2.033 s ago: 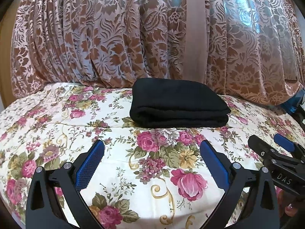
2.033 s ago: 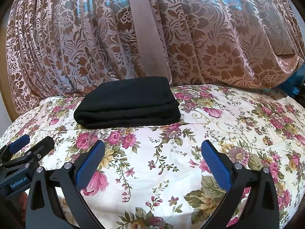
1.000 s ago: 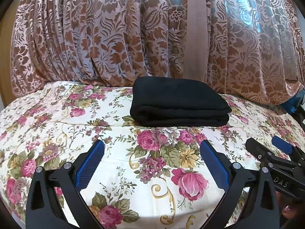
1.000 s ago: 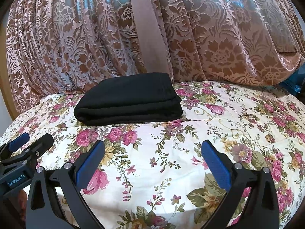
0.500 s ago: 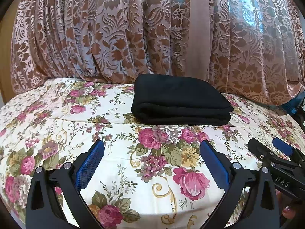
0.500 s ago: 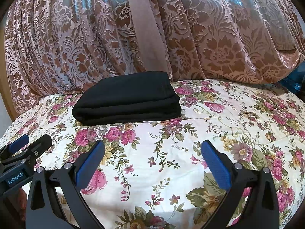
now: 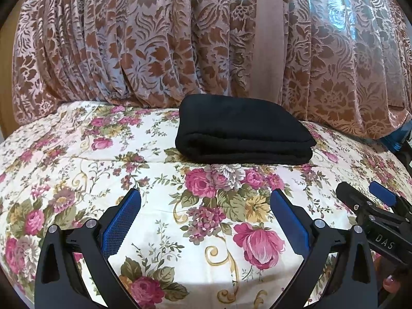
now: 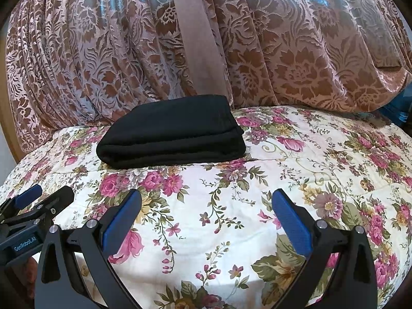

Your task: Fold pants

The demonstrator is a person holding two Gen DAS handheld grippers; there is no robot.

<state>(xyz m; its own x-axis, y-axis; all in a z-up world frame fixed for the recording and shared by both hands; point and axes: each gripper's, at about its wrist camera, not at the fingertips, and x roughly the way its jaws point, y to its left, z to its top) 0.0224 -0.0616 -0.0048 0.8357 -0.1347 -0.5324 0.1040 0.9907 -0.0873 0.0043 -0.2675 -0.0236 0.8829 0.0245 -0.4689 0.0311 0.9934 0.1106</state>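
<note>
The black pants [image 7: 242, 134] lie folded into a compact rectangle on the floral bedspread [image 7: 77, 170], near the curtain; they also show in the right wrist view [image 8: 172, 132]. My left gripper [image 7: 206, 200] is open and empty, held back from the pants over the bedspread. My right gripper [image 8: 206, 200] is open and empty, also short of the pants. The right gripper shows at the lower right of the left wrist view [image 7: 365, 195], and the left gripper at the lower left of the right wrist view [image 8: 41, 193].
A brown and pink damask curtain [image 7: 154, 38] hangs behind the bed and rests on its far edge. A blue object [image 8: 396, 113] sits at the far right beside the bed. A wooden edge [image 7: 3, 77] stands at the far left.
Both grippers stay open and nearly still, with only a slight drift in view. The folded pants have not moved.
</note>
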